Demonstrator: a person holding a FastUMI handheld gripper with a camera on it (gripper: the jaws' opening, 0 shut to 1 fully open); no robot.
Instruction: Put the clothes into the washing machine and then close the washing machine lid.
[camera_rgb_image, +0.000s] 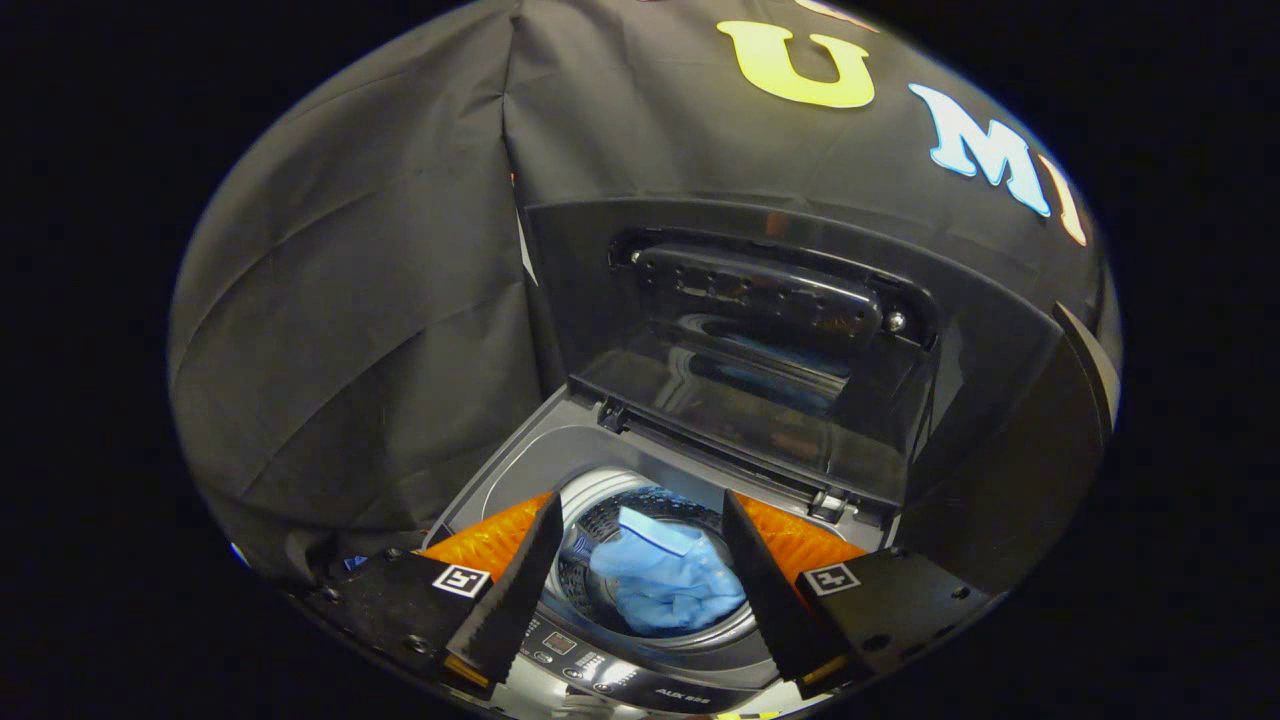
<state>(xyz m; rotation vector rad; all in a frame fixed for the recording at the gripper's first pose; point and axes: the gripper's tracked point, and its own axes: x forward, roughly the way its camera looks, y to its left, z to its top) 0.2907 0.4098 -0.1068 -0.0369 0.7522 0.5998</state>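
Black cloth walls the booth behind the washer (560, 440), whose lid (760, 400) stands raised, folded back against the cloth. Down in the drum (590, 515) lies the blue shirt (665, 580), crumpled, seen between the fingers (510, 590). The tongs (640, 590) hang above the opening, spread wide and holding nothing. The control panel (600, 670) sits just below the drum's rim.
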